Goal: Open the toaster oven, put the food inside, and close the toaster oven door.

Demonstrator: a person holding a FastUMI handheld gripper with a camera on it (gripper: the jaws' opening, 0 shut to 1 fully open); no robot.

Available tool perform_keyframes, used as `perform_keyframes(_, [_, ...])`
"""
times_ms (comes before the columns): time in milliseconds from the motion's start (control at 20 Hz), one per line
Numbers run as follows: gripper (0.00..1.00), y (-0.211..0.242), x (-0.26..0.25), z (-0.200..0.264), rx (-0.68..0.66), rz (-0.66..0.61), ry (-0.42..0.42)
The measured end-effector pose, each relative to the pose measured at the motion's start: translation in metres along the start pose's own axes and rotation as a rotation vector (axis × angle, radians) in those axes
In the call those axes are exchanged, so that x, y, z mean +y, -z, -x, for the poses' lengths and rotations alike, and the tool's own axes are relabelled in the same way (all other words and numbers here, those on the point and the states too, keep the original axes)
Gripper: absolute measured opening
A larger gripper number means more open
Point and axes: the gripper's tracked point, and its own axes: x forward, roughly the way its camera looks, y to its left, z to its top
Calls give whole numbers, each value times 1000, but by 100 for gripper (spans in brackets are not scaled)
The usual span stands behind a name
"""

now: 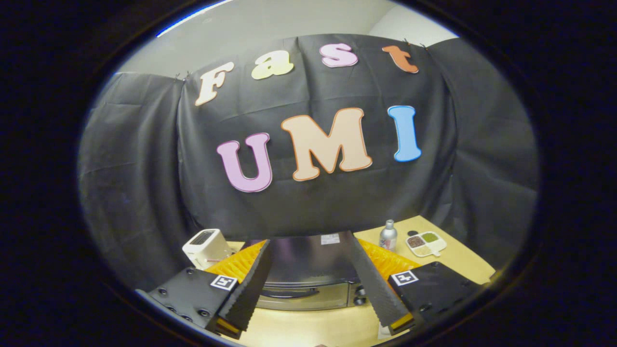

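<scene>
My gripper (pixel 315 284) is held level above the table (pixel 318 327), pointing straight to the back of the booth. My two fingers (pixel 248 284) stand wide apart, and nothing is between their pads; they hold nothing. Each finger leans a little inward toward its far tip.

Just ahead of the fingers, and seen between them, stands the toaster oven (pixel 308 274). I look at it from a little above, so I see its dark flat top and, lower, the metal front. Its door (pixel 301 294) is closed, with the handle across the front, and two knobs (pixel 359 295) sit at the right end of the front. The fingers do not touch it.

Beyond my left finger stands a white toaster (pixel 206 246). Beyond my right finger stands a small metal bottle (pixel 388 235), and just beside it a white divided dish (pixel 426 243) with different fillings. Behind everything hangs the black cloth wall (pixel 144 168).
</scene>
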Motion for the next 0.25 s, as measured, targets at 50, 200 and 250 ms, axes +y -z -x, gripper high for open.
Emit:
perform_keyframes(50, [99,1,-4,5,-3,8,8])
perform_keyframes(200, [99,7,-16,29,-24,16,41])
perform_keyframes(250, [99,5,-21,33,-31,17,56])
